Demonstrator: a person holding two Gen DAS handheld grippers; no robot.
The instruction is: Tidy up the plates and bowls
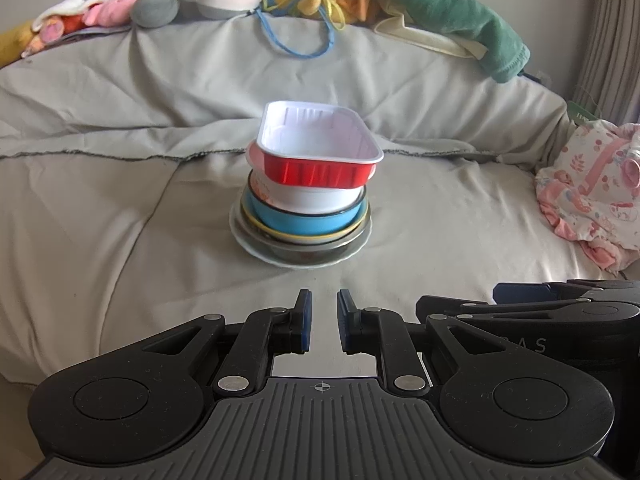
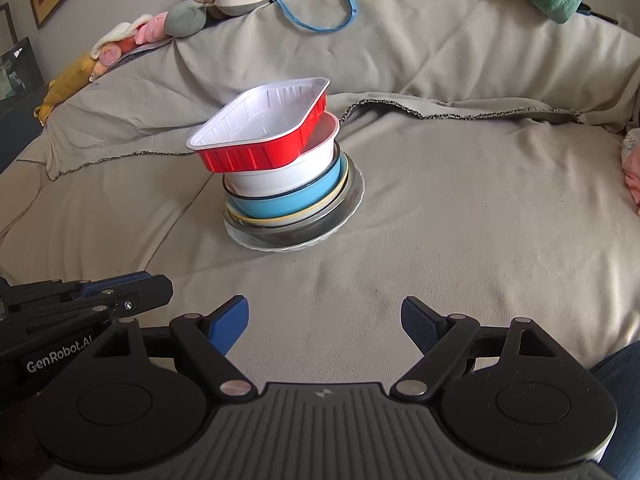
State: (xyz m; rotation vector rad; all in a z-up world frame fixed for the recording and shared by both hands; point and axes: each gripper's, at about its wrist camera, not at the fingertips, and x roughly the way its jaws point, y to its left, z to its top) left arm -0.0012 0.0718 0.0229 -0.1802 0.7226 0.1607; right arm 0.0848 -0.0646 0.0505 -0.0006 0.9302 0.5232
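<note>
My left hand-held gripper (image 1: 322,318) is hovering low over the bed (image 1: 120,208), its blue pads (image 1: 306,320) are standing a small gap apart and are holding nothing. My right hand-held gripper (image 2: 324,324) is spreading its jaws wide, also empty, and in its view the left one is showing at 9 o'clock, just beside it.

The stack of dishes is sitting on the grey bed cover, straight ahead at 12 o'clock from the left hand-held gripper and a little toward 11 o'clock from the right one, well apart from both. At the bottom a white plate (image 1: 256,250) is lying, on it a metal bowl (image 1: 316,250), then a plate with a yellow rim (image 1: 304,238), a blue bowl (image 1: 296,220) and a white bowl (image 1: 320,198). On the very top a red tray (image 1: 320,172) with a white inside is resting tilted, and it is overhanging the white bowl.

Far at 12 o'clock, soft toys (image 1: 152,6) and a green towel (image 1: 452,12) are lying along the back edge of the bed. At 3 o'clock in the left view a pink flowered cloth (image 1: 592,196) is lying crumpled.
</note>
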